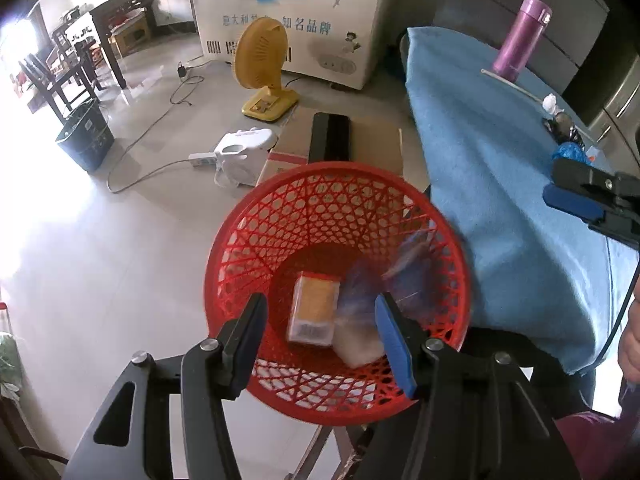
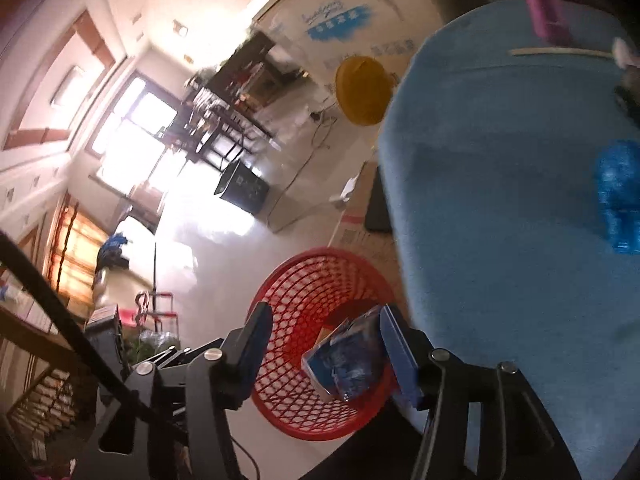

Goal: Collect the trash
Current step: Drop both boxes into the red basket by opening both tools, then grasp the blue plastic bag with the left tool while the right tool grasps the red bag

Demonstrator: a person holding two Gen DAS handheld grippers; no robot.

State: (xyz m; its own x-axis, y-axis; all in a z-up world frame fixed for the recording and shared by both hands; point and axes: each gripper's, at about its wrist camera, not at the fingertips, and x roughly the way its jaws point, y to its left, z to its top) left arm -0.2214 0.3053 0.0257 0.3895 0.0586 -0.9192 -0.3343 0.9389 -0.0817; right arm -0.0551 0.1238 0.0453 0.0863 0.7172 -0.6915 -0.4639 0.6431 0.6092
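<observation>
A red mesh basket stands on the floor beside the blue-clothed table. It holds an orange and white box and a white crumpled piece. My left gripper hovers open over the basket with nothing between its fingers. A blurred blue wrapper hangs inside the rim. My right gripper is open above the basket. The blue wrapper is loose between its fingers, close to the right pad. A crumpled blue bag, a dark wrapper, a white wad and a straw lie on the table.
A purple bottle stands on the table. On the floor are a yellow fan, a white appliance with a power strip, a cardboard box, a white freezer and a dark bin. A hand shows at the right edge.
</observation>
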